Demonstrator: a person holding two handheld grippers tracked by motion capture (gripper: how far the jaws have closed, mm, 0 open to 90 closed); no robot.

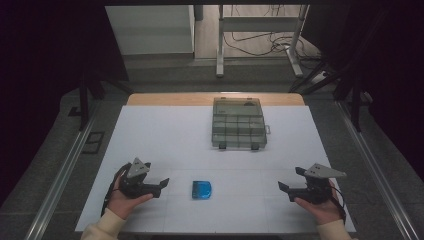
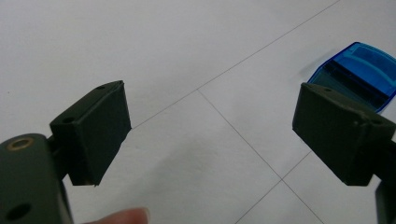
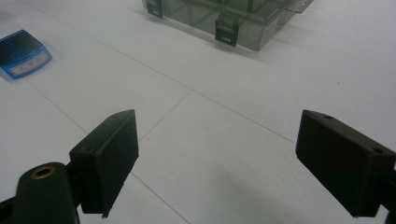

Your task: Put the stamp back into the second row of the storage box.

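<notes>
High view: you hold the left gripper [image 1: 159, 187] and right gripper [image 1: 286, 191] low over the table [image 1: 165, 135], the blue box [image 1: 202, 189] between them. Left gripper view: jaws spread, empty, box just beyond the right jaw. Right gripper view: jaws spread, empty, grey case [image 3: 233, 16] ahead.

Small blue translucent case [image 1: 202, 189]: lay flat and closed on the white table [image 1: 200, 145], near its front edge, well apart from the grey compartment box [image 1: 238, 123]
</notes>
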